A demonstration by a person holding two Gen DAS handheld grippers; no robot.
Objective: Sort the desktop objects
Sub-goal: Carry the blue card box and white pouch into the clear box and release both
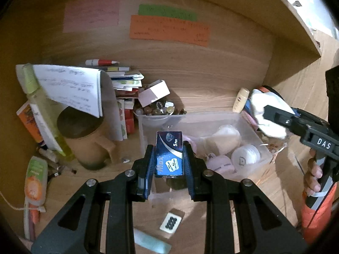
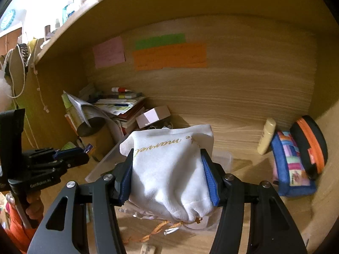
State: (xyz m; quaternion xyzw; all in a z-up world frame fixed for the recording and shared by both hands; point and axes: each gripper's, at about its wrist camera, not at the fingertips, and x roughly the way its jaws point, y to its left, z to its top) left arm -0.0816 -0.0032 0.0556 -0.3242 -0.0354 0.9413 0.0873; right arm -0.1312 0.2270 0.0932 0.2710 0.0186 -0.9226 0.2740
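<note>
Quick status from my remote seat. At about 9 o'clock in the left wrist view the mess is untouched: a green spray bottle (image 1: 31, 84) leaning on an open notebook (image 1: 70, 86), a brown mug (image 1: 84, 139) under it, an orange tube (image 1: 35, 182) lying down at 8 o'clock. Behind, toward 11, a stack of books and papers (image 1: 125, 78) with a red and white pen (image 1: 101, 62) on top.

Dead centre, my left gripper (image 1: 169, 158) is clenched on a small blue razor blade box (image 1: 169, 153), pads tight on both sides, and it hangs over the near left corner of the clear plastic bin (image 1: 250, 124). The bin already has a few round white and pink containers in it, so I'd say some sorting is done. A loose razor blade (image 1: 170, 222) lies on the desk at 6 o'clock, outside the bin.

Over at 3 o'clock, my right gripper (image 2: 170, 171) is grasping a white drawstring pouch (image 2: 169, 169) with gold lettering, squeezed between the blue pads, its orange cord dangling below. It's held up in the air, near the bin's right end.

Far right, a cream bottle (image 2: 266, 136), a patchwork pouch (image 2: 291, 163) and a black and orange case (image 2: 309, 146) sit against the back wall.

My guess: roughly midway. Both held items need dropping off, and plenty of clutter is left.
</note>
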